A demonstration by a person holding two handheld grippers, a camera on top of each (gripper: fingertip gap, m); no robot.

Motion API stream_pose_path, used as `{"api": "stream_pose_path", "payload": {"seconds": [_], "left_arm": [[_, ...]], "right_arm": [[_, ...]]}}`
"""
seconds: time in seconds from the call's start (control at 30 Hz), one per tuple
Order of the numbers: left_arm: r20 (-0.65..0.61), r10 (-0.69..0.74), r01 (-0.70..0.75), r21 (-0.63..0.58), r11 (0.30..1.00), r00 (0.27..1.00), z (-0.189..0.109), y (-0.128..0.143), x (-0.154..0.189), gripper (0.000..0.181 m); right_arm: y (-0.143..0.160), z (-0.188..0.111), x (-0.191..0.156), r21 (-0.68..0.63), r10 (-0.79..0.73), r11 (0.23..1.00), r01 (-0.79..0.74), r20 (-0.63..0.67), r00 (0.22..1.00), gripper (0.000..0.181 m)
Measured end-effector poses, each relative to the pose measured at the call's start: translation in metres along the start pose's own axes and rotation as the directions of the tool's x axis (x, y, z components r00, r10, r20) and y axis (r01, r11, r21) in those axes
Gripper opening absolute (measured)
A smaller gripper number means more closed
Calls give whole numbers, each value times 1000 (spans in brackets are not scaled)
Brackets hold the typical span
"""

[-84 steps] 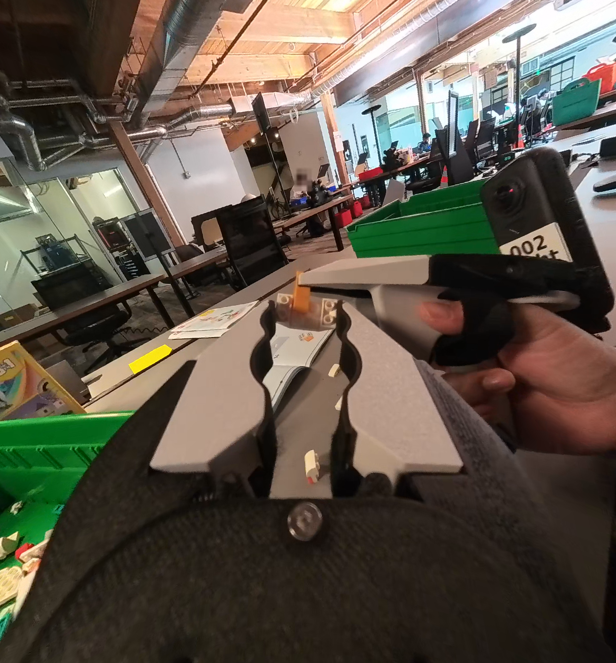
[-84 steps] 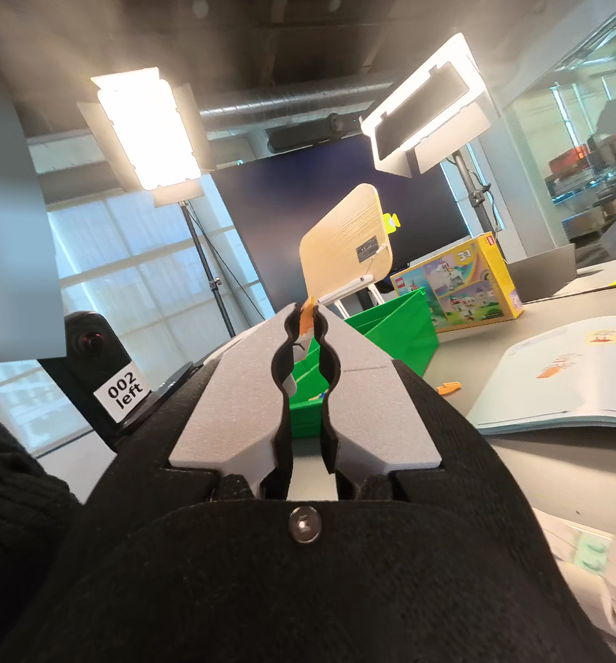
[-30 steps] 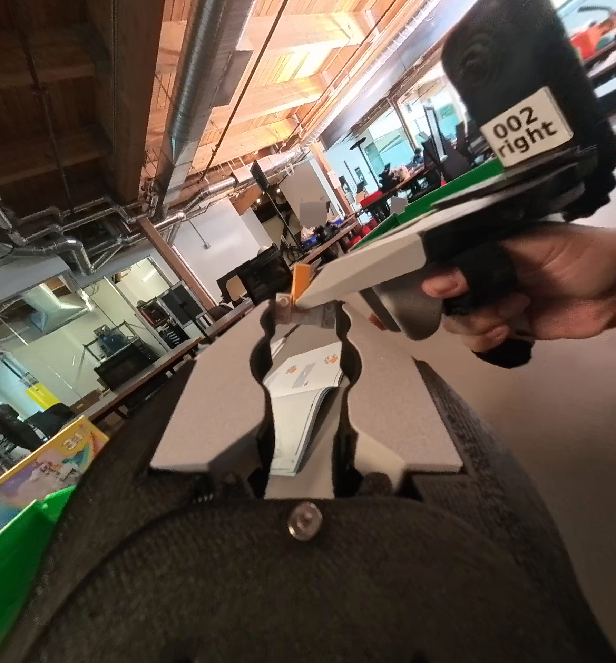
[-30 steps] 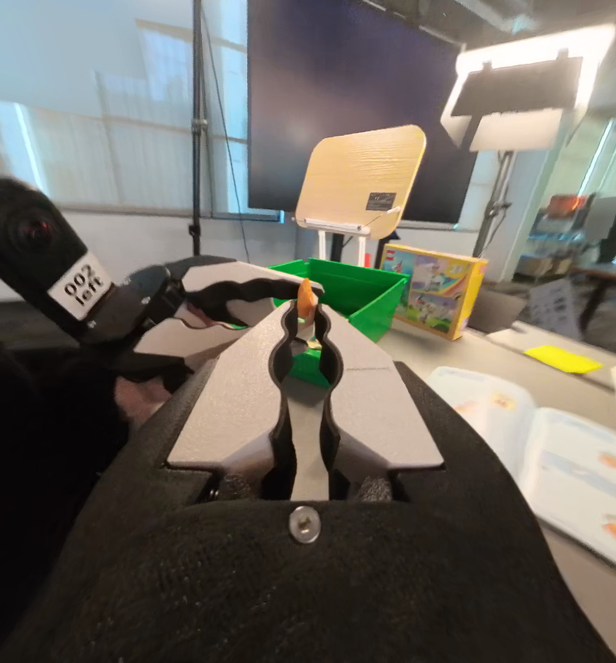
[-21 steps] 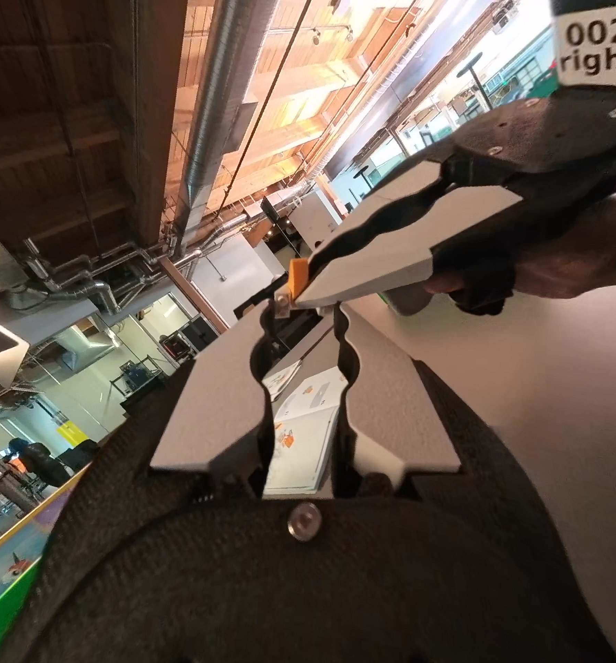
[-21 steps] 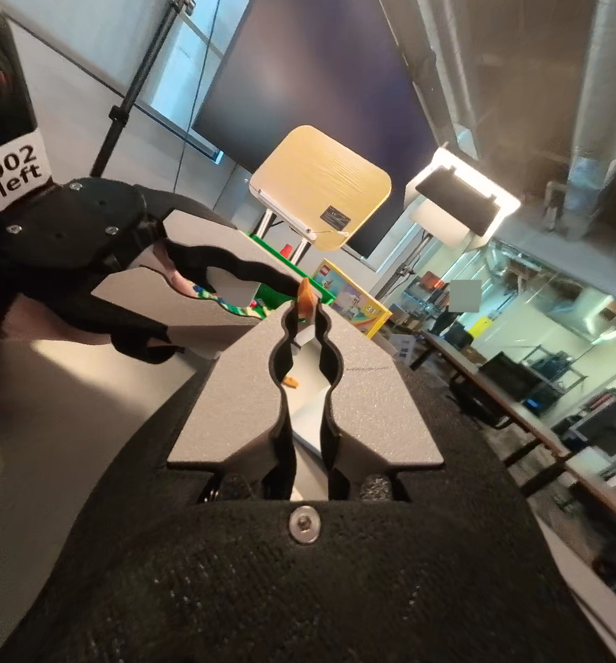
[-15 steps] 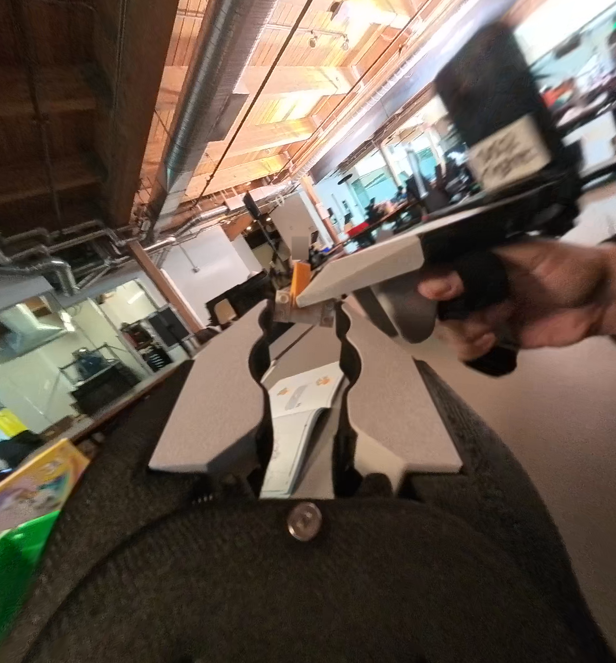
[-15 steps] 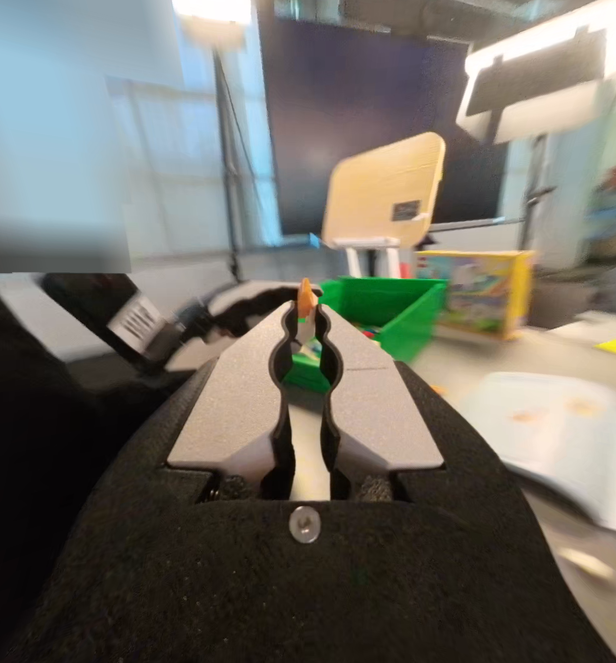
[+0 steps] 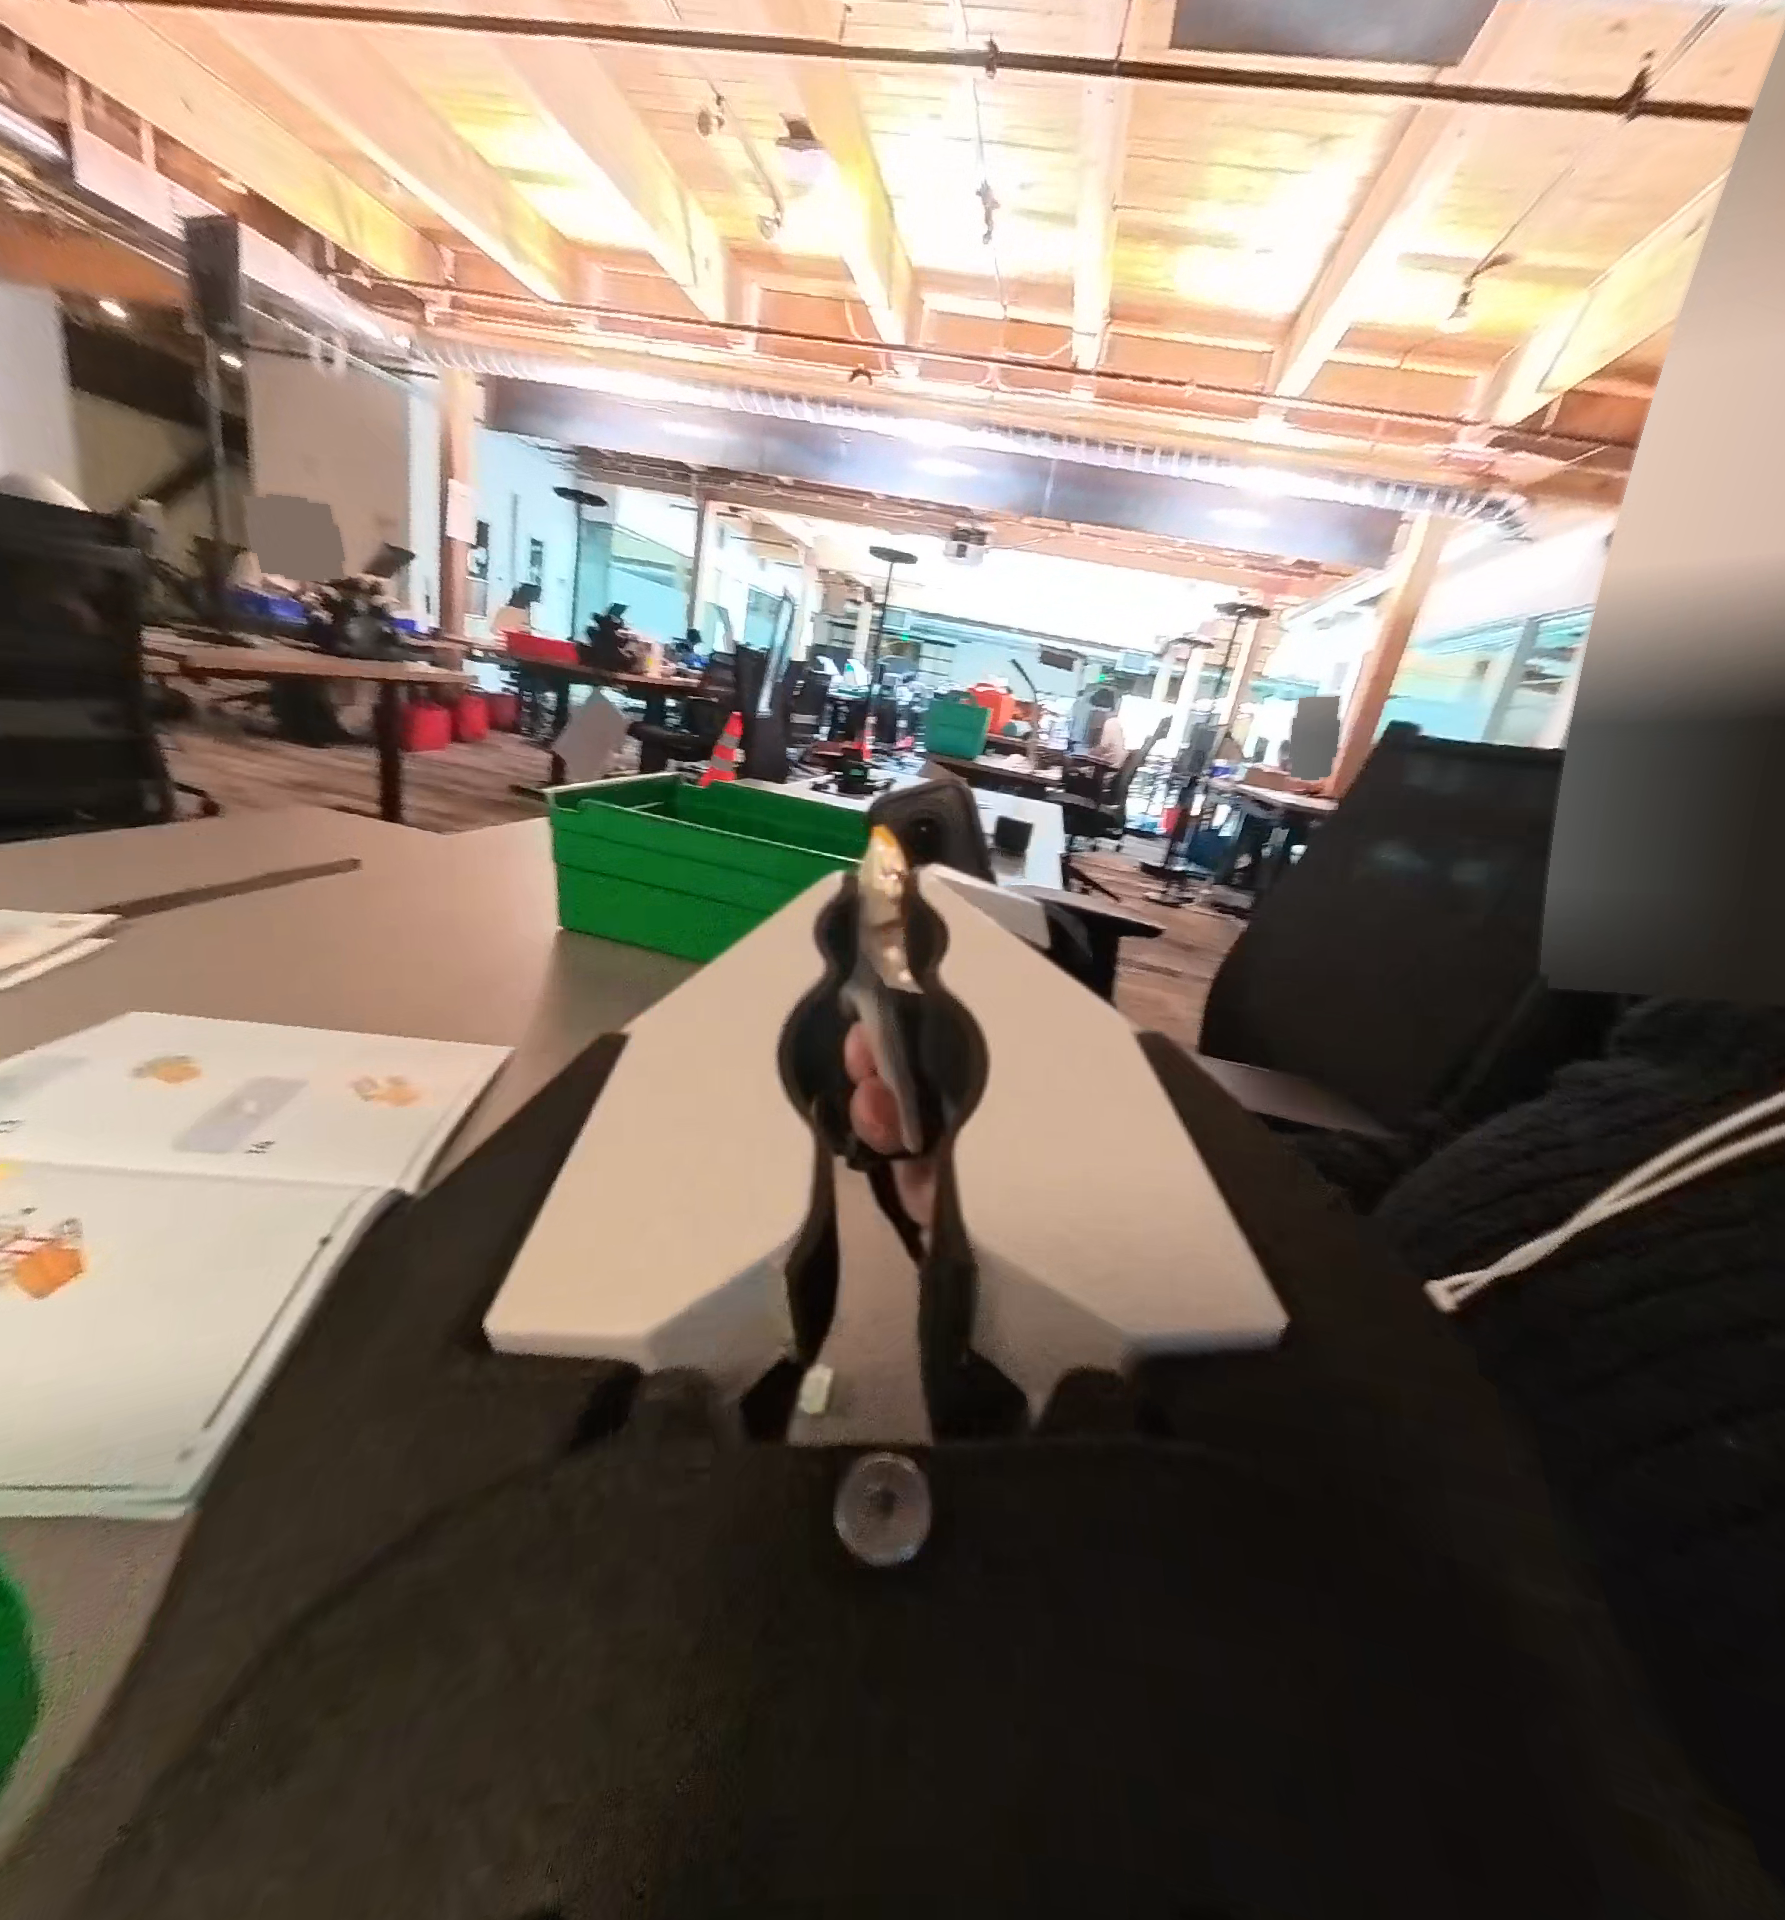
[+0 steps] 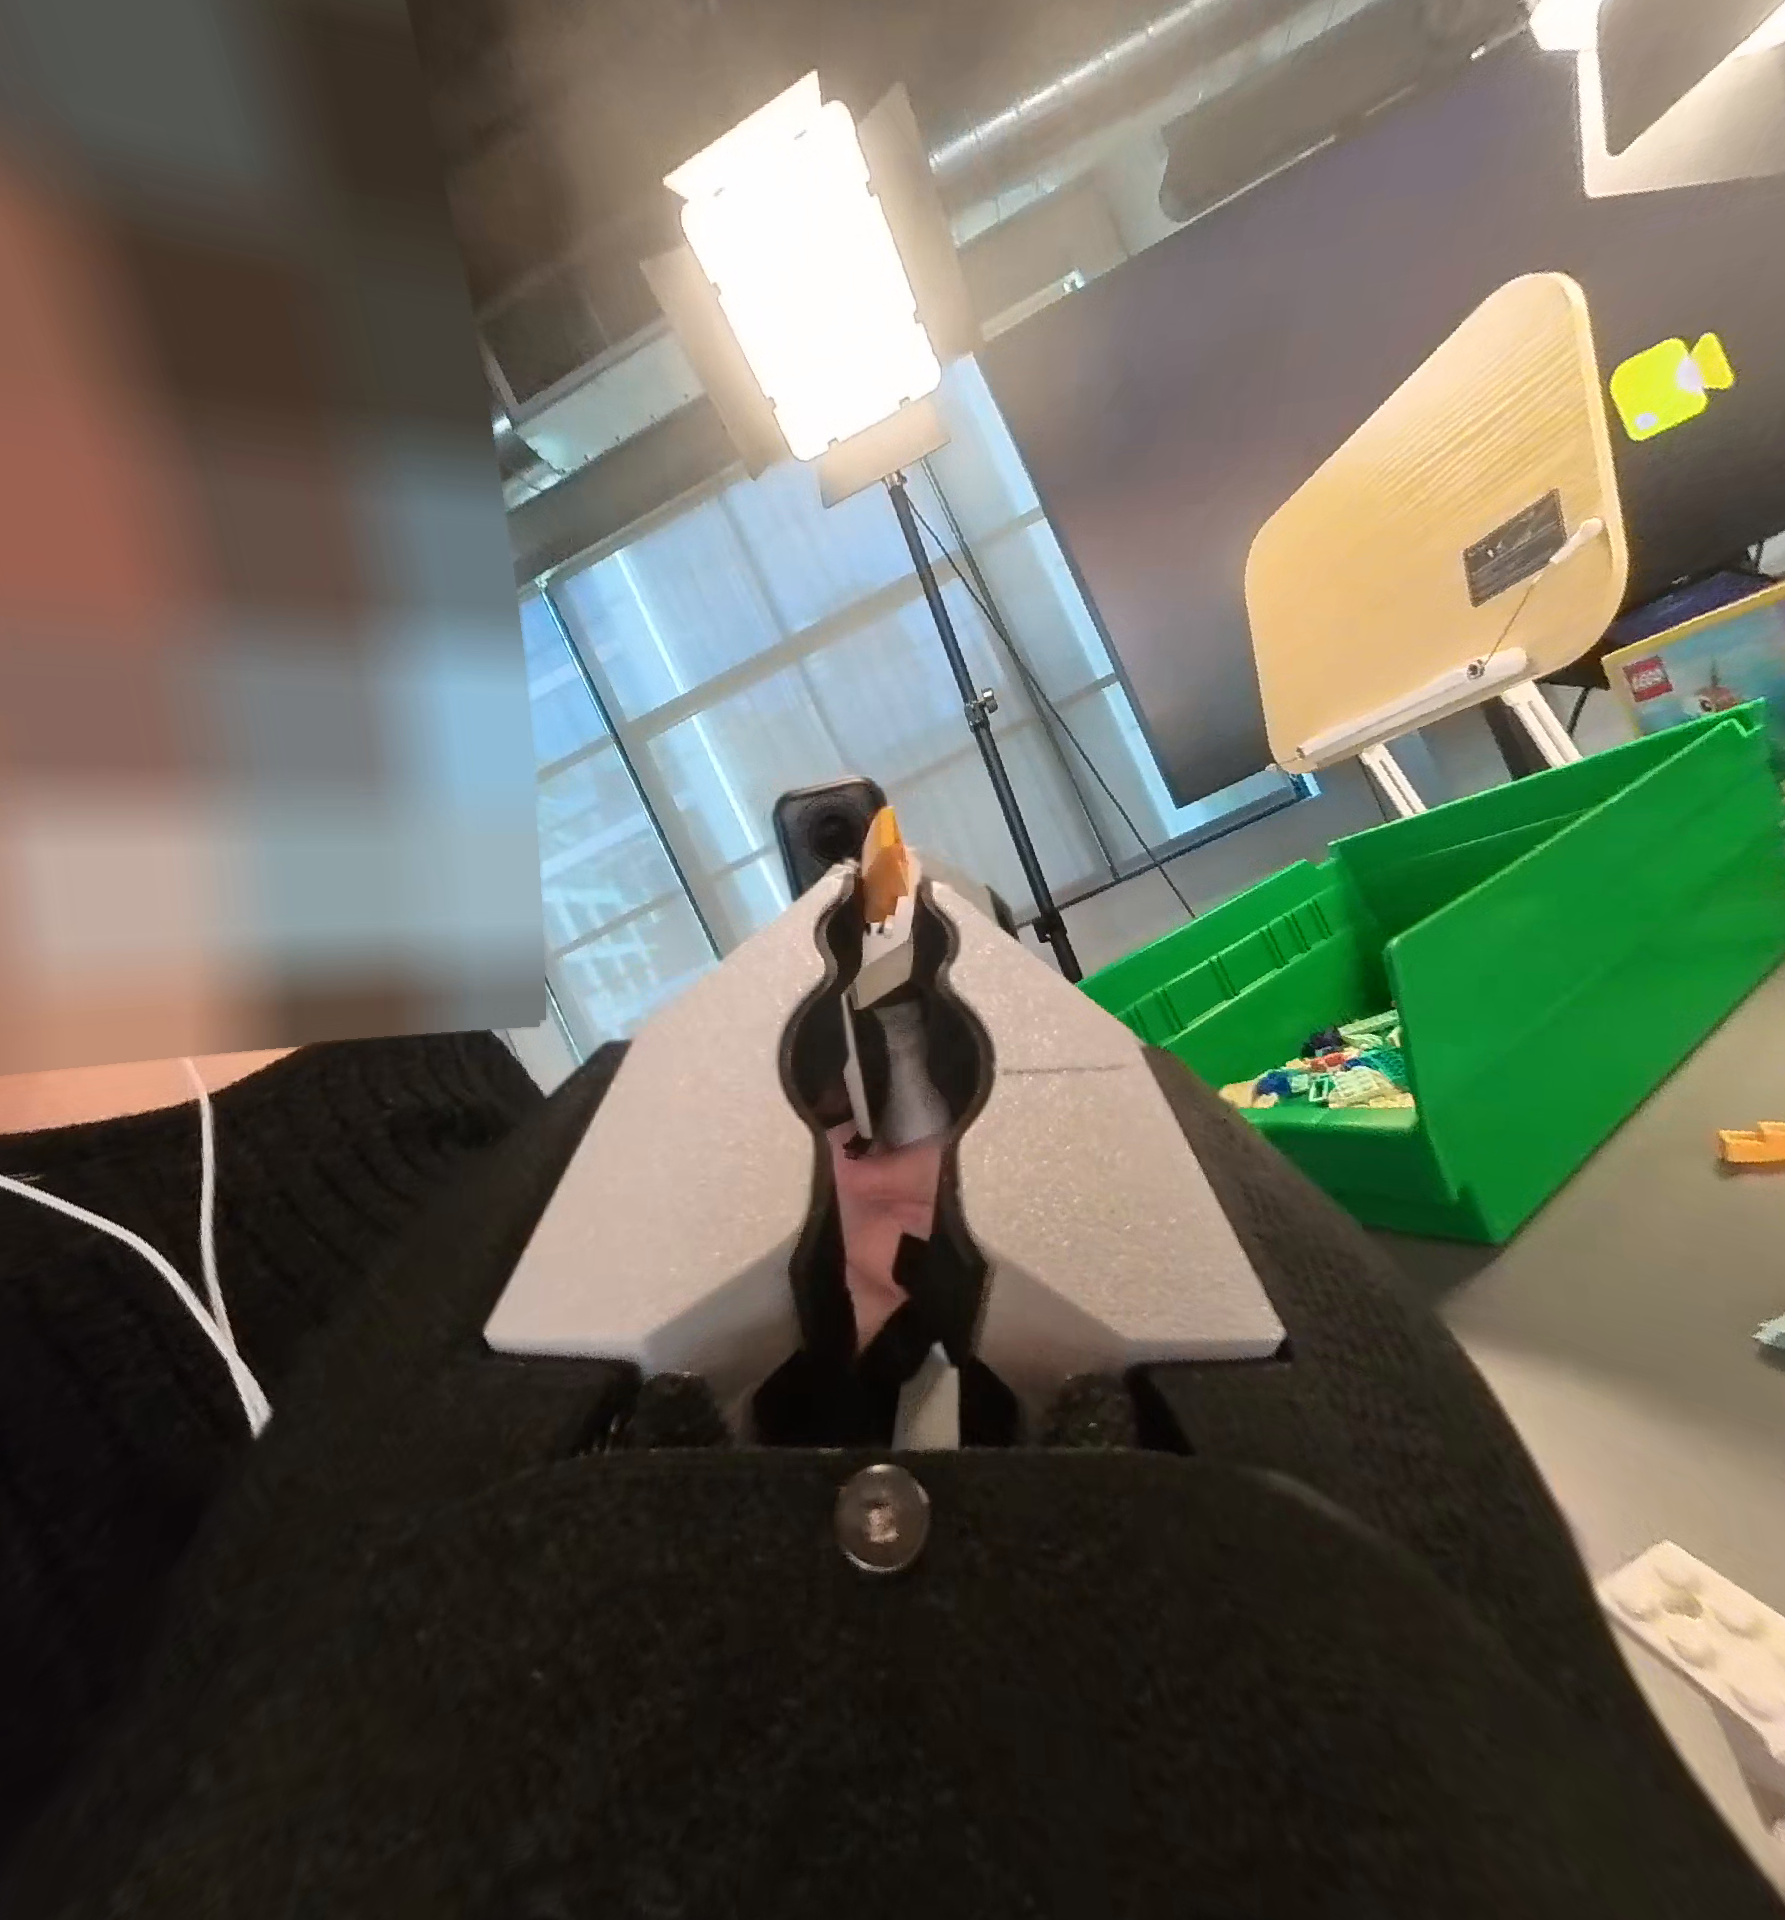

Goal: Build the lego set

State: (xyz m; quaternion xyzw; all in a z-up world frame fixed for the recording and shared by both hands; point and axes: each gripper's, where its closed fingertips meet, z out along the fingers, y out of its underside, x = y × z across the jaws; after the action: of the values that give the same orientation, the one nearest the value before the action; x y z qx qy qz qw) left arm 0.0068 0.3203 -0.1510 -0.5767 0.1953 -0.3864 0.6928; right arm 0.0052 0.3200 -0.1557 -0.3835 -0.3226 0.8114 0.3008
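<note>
The two grippers meet tip to tip above the table. My left gripper (image 9: 883, 883) has its jaws close together, shut on a thin grey plate (image 9: 890, 997) seen edge-on, with a small orange piece (image 9: 880, 847) at its top. My right gripper (image 10: 883, 894) is shut on the orange piece (image 10: 883, 857); the grey plate (image 10: 883, 971) hangs below it between the fingers. Each view shows the other gripper's camera just behind the tips, and a hand through the gap.
An open instruction booklet (image 9: 192, 1132) lies left of the left gripper. A green bin (image 9: 701, 873) stands behind it. In the right wrist view a green bin (image 10: 1553, 997) holds loose bricks, with an orange piece (image 10: 1781, 1143) and a white plate (image 10: 1698, 1683) on the table.
Both grippers have swung round and now face each other head-on, still joined at the tips. The left jaws stand much closer together than before, with the plate now edge-on between them.
</note>
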Motion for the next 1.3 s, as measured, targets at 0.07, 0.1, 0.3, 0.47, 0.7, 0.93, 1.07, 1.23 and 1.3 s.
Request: {"api": "stream_pose_path", "payload": {"seconds": [0.07, 0.1, 0.3, 0.47, 0.7, 0.93, 1.07, 1.23, 1.3], "left_arm": [[-14, -31, 30, -8, 1000, 999, 0, 1, 0, 6], [-16, -38, 37, -17, 999, 999, 0, 1, -1, 6], [-31, -105, 105, -7, 994, 994, -1, 3, 0, 4], [-41, -133, 133, -1, 991, 990, -2, 5, -1, 4], [-39, -147, 146, -5, 989, 988, -2, 7, -3, 4], [32, -10, 10, -1, 1000, 999, -7, 8, -11, 6], [133, 294, -279, -118, 953, 947, -7, 20, -15, 54], [263, 631, -562, -294, 773, 730, -6, 29, -28, 61], [251, 694, -605, -349, 716, 675, -3, 38, -30, 55]], "right_arm": [[1, 0, 0, -20, -39, 999, 39, -9, 999, 8], [1, 0, 1, -35, -74, 997, 73, -23, 997, 8], [3, 0, 2, -132, -318, 943, 305, -90, 944, 8], [5, -1, 4, -182, -443, 889, 419, -117, 889, 8], [6, -2, 5, -238, -593, 798, 553, -150, 791, 8], [2, 1, 12, -132, -345, 937, 324, -186, 920, 8], [-10, -4, 25, 80, 97, 993, -87, -125, 987, 8], [7, -3, 39, 67, 244, 969, -237, -130, 961, 8], [11, -2, 42, 74, 284, 958, -276, -125, 951, 8]]}}
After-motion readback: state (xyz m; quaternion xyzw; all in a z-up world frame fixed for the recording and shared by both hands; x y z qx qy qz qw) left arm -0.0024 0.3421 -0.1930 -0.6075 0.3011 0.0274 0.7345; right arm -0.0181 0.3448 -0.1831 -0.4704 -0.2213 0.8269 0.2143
